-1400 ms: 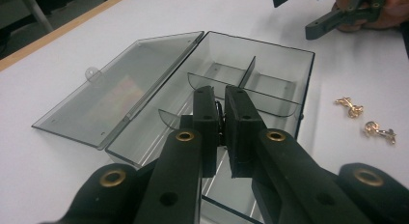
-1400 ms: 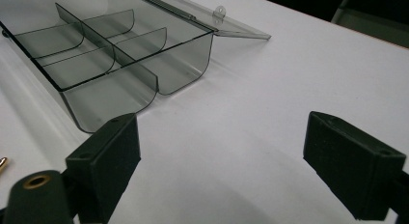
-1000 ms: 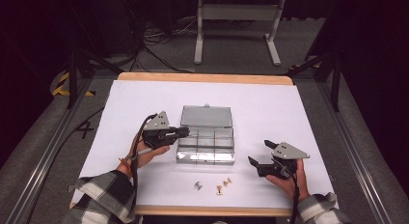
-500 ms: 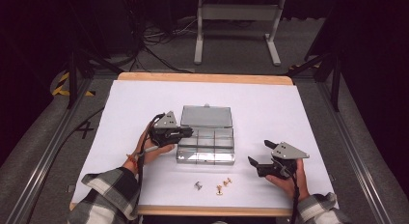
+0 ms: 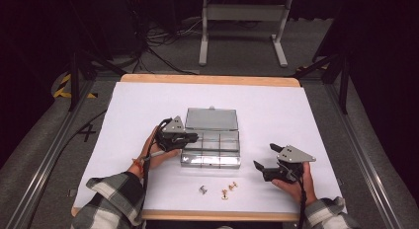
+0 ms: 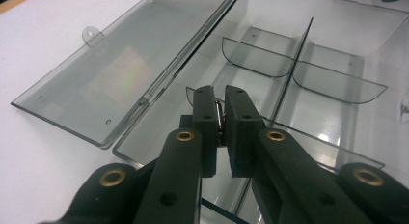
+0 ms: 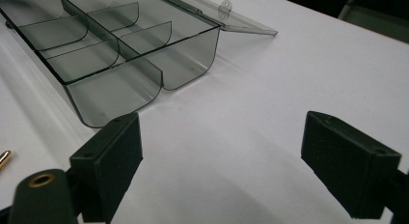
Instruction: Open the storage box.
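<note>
High view: clear compartment box [image 5: 211, 149] mid-tabletop [image 5: 306, 110], lid [image 5: 211, 119] laid flat behind. Left gripper [image 5: 190, 137] over box's left end. Right gripper [image 5: 263, 157] right of box, apart. Three small metal pieces [image 5: 220, 189] near front edge.

Left gripper view: left gripper [image 6: 219, 119] clenched on a small metal piece [image 6: 219, 119], above a compartment.

Right gripper view: right gripper [image 7: 222, 154] spread wide, released, over bare tabletop; box [image 7: 120, 45] beyond.

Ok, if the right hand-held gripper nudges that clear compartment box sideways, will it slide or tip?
Probably slide. The clear box is low and wide, looks like thin plastic with bare compartments, so likely light, and it lies flat on the smooth white table. Its open lid rests flat behind it and would likely drag along. The walls may flex under the right hand-held gripper.
</note>
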